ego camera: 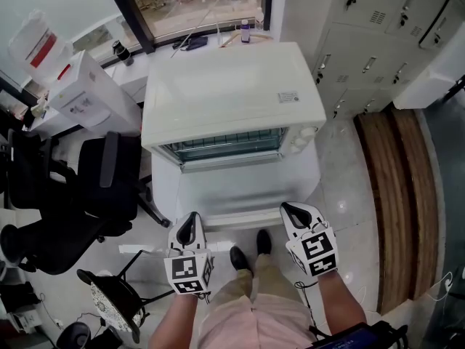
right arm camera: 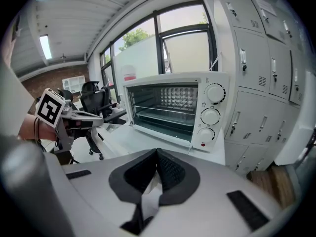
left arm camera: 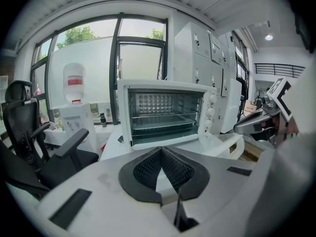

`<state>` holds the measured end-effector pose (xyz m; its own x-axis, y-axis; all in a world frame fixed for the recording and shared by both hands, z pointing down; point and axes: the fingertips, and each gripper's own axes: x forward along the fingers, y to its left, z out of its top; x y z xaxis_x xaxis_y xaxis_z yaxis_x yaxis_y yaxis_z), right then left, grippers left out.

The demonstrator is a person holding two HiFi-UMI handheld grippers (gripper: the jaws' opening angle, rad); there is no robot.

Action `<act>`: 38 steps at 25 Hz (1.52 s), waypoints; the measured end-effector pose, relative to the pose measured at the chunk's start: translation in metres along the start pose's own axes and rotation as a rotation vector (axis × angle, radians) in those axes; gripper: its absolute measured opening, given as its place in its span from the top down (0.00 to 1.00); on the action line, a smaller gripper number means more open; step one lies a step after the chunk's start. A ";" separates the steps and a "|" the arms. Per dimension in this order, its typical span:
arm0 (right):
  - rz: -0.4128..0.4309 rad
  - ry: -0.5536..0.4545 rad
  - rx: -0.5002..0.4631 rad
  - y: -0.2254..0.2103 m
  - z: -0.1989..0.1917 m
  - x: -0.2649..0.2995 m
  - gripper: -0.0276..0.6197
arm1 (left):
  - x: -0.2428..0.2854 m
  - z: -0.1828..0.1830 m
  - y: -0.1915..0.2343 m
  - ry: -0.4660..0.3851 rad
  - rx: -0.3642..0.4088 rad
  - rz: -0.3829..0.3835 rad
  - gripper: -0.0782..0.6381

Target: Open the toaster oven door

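— Ahead of both pairs of jaws, what stands there?

— The toaster oven (ego camera: pixel 232 97), white, on a white table (ego camera: pixel 163 184). Its door (ego camera: pixel 243 191) is folded down flat towards the jaws, handle (ego camera: pixel 243 219) nearest them, so the cavity is open.

— And the jaws themselves?

— The left gripper (left arm camera: pixel 161 152) has its dark ribbed pads pressed together with nothing between them. The right gripper (right arm camera: pixel 157 154) is the same, pads meeting at the tips and empty. Both hang just short of the door, one off each end of the handle.

— What do the gripper views add that the head view lacks?

— The inside: a wire rack (left arm camera: pixel 163 120) across the cavity, beyond the left jaws. Beyond the right jaws and a little to their right are three knobs (right arm camera: pixel 211 113) in a column with a small red lamp below. The head view shows only the oven's top and the lowered door, plus the person's dark shoes (ego camera: pixel 251 249) below the grippers.

— And the room?

— Left of the left jaws is a black office chair (ego camera: pixel 80 195), with a water dispenser (left arm camera: pixel 75 107) behind it. A big dark-framed window (left arm camera: pixel 118 58) lies beyond the oven. Grey lockers (right arm camera: pixel 261 83) rise right of the right jaws, and a wooden strip (ego camera: pixel 396 195) runs along the pale glossy floor (ego camera: pixel 341 187).
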<state>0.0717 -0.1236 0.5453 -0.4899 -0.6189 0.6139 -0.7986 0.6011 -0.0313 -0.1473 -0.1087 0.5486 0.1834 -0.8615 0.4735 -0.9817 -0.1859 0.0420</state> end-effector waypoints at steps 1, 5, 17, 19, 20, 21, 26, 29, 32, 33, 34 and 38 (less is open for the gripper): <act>0.000 0.002 0.000 0.001 -0.002 0.001 0.96 | 0.000 -0.002 0.000 0.002 -0.001 -0.002 0.87; 0.003 0.011 0.000 0.003 -0.009 0.003 0.96 | -0.001 -0.010 -0.001 0.015 -0.001 -0.006 0.87; 0.030 0.056 0.013 0.012 -0.033 0.014 0.96 | 0.003 -0.039 -0.002 0.078 0.001 -0.008 0.87; 0.034 0.063 0.014 0.013 -0.037 0.015 0.96 | 0.004 -0.044 -0.003 0.088 0.001 -0.012 0.87; 0.037 0.067 0.015 0.013 -0.039 0.016 0.96 | 0.005 -0.046 -0.003 0.092 -0.002 -0.012 0.87; 0.039 0.070 0.016 0.013 -0.041 0.018 0.96 | 0.005 -0.048 -0.003 0.097 -0.006 -0.012 0.87; 0.044 0.085 0.024 0.016 -0.050 0.022 0.96 | 0.008 -0.058 -0.001 0.126 -0.002 -0.016 0.87; 0.042 0.085 0.026 0.016 -0.051 0.025 0.96 | 0.010 -0.064 -0.002 0.134 0.002 -0.024 0.87; 0.045 0.097 0.032 0.016 -0.058 0.027 0.96 | 0.012 -0.069 -0.002 0.146 0.004 -0.028 0.87; 0.046 0.102 0.035 0.017 -0.061 0.027 0.96 | 0.012 -0.071 -0.002 0.151 0.005 -0.028 0.87; 0.047 0.106 0.038 0.017 -0.063 0.028 0.96 | 0.013 -0.073 -0.002 0.155 0.006 -0.029 0.87; 0.050 0.117 0.044 0.017 -0.070 0.029 0.96 | 0.015 -0.080 -0.003 0.169 0.010 -0.033 0.87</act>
<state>0.0679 -0.0961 0.6175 -0.4878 -0.5238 0.6983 -0.7897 0.6058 -0.0972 -0.1453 -0.0834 0.6257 0.2033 -0.7636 0.6128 -0.9746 -0.2180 0.0517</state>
